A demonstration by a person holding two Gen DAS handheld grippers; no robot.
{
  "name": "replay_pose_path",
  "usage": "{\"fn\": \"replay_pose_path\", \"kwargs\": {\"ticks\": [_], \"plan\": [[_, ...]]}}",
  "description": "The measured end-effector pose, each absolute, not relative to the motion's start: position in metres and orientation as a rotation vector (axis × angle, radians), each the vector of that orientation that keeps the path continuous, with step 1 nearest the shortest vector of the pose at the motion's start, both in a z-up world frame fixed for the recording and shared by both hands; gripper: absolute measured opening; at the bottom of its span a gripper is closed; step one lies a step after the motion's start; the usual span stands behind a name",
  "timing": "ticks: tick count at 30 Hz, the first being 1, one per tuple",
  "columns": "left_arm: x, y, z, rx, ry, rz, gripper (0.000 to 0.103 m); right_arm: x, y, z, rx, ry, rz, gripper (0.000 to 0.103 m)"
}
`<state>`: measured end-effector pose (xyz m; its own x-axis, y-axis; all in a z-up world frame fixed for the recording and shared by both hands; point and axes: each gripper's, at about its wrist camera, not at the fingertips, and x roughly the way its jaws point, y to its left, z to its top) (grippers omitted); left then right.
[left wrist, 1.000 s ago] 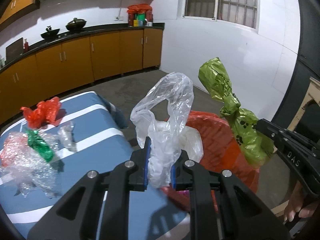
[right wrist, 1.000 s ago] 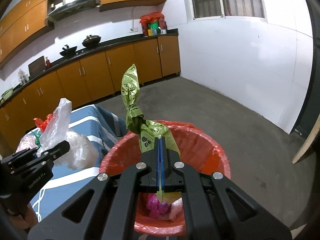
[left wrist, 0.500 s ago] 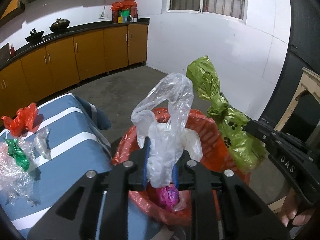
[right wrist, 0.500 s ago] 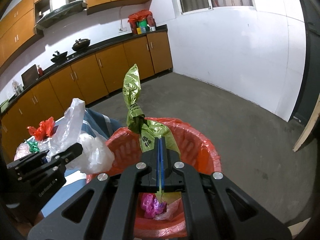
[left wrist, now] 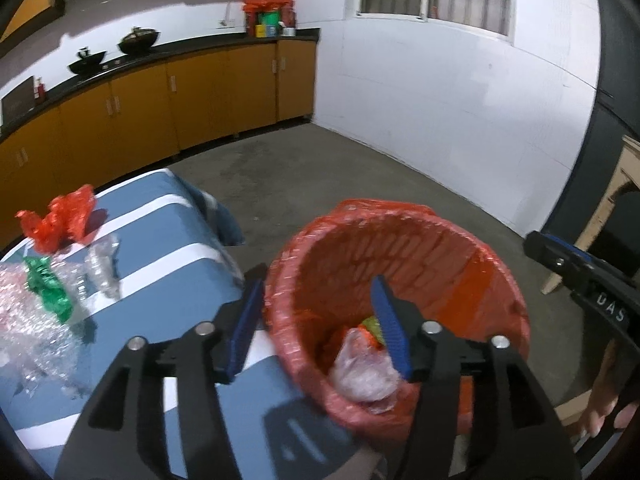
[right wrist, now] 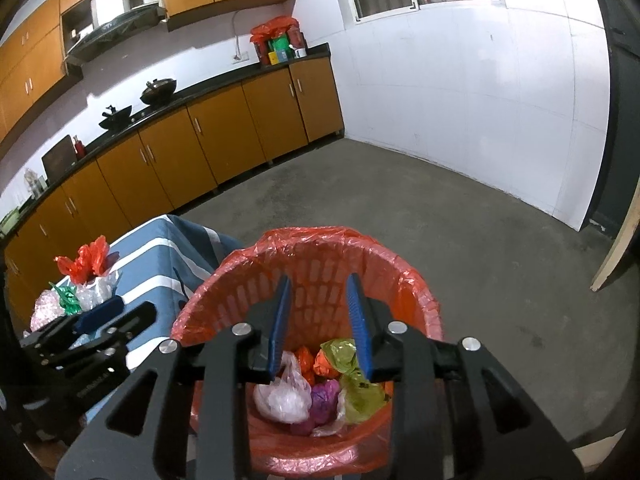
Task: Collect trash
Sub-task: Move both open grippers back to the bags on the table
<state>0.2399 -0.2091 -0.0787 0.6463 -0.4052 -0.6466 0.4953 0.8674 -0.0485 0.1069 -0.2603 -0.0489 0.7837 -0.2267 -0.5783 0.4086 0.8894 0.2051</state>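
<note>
Item: left claw [left wrist: 316,312] and right claw [right wrist: 318,314], lower frame, both spread apart, empty, poised over bin [right wrist: 416,280] for dropping. Clear bag [right wrist: 284,398], green bag [right wrist: 360,394] inside. Beyond, upper left: red scrap [left wrist: 60,220] awaiting collection on striped surface [left wrist: 160,280].

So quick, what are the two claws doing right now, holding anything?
Left claw: open, holding nothing.
Right claw: open, holding nothing, above the red-lined trash basket.
</note>
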Motion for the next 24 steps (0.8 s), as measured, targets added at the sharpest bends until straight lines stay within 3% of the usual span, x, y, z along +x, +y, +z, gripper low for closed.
{"fn": "replay_pose_path", "kwargs": {"ticks": [11,24], "plan": [[0.235,-0.135,-0.07,0.106,0.66,-0.344,0.071,0.123,-0.222,-0.041,0.246,0.558,-0.294,0.059],[0.215,0.017,-0.06,0.046,0.571,-0.013,0.074,0.18,-0.116,-0.032,0.14,0.578,-0.012,0.059]]}}
